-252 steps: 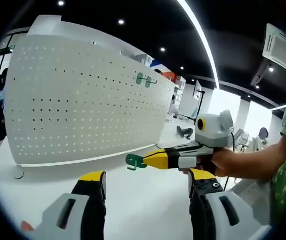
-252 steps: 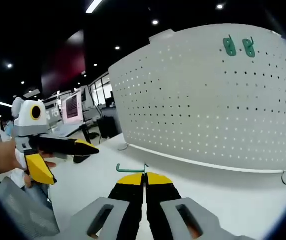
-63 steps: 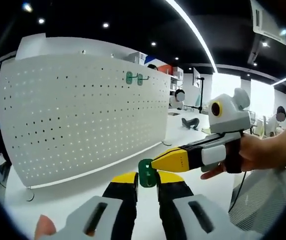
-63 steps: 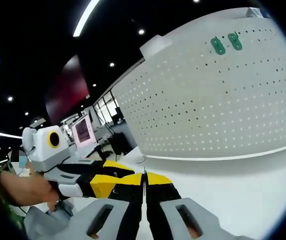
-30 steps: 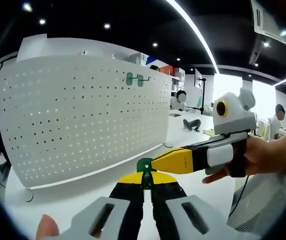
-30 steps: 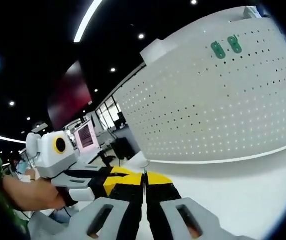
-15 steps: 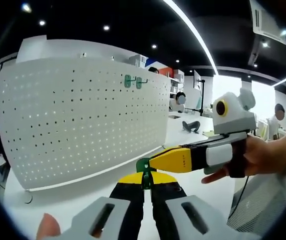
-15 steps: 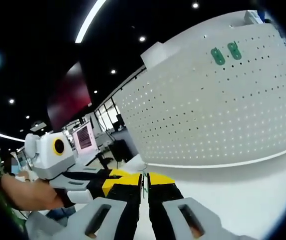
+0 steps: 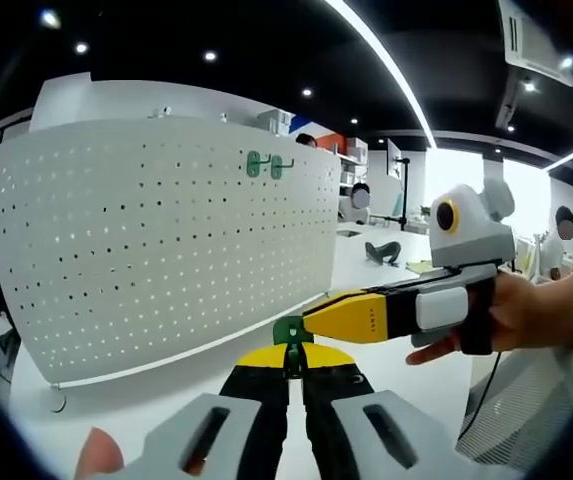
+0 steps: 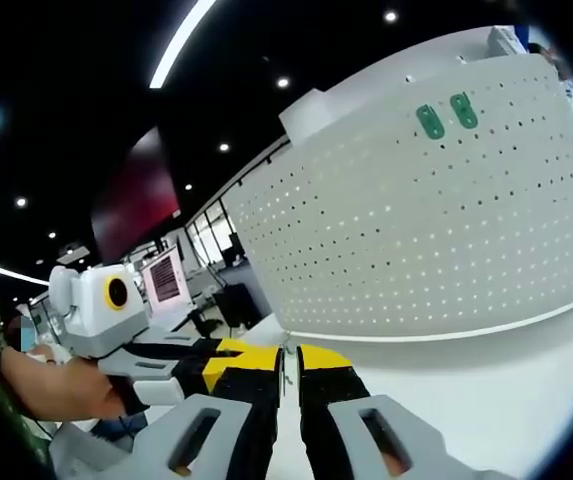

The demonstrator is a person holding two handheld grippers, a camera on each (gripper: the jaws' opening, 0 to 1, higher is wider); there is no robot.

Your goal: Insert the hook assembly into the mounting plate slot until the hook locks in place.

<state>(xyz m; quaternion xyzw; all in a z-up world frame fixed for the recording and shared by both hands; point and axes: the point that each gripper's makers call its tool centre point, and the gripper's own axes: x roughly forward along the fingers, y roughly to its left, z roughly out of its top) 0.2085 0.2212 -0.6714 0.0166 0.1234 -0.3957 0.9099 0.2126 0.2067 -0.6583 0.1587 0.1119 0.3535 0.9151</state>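
A white pegboard point(image 9: 156, 230) stands upright on the table, with two green hooks point(image 9: 264, 164) mounted near its top right. My left gripper point(image 9: 288, 352) is shut on a loose green hook point(image 9: 288, 329), short of the board's lower edge. My right gripper point(image 9: 309, 318) comes in from the right, its yellow tip just beside that hook. In the right gripper view, my right gripper point(image 10: 291, 352) shows a narrow gap between its jaws with nothing in it. The left gripper point(image 10: 216, 352) lies close at its left. The pegboard point(image 10: 416, 240) and its two hooks point(image 10: 446, 115) stand ahead.
The white table point(image 9: 146, 385) runs along the board's foot point(image 10: 446, 330). A person's hand point(image 9: 526, 315) holds the right gripper. A mesh chair back point(image 9: 511, 400) sits low right. Desks and a monitor point(image 10: 166, 278) stand far behind.
My left gripper closed on the green hook that the right gripper had carried. Over the last second the right gripper's jaws parted a little; both views shifted slightly.
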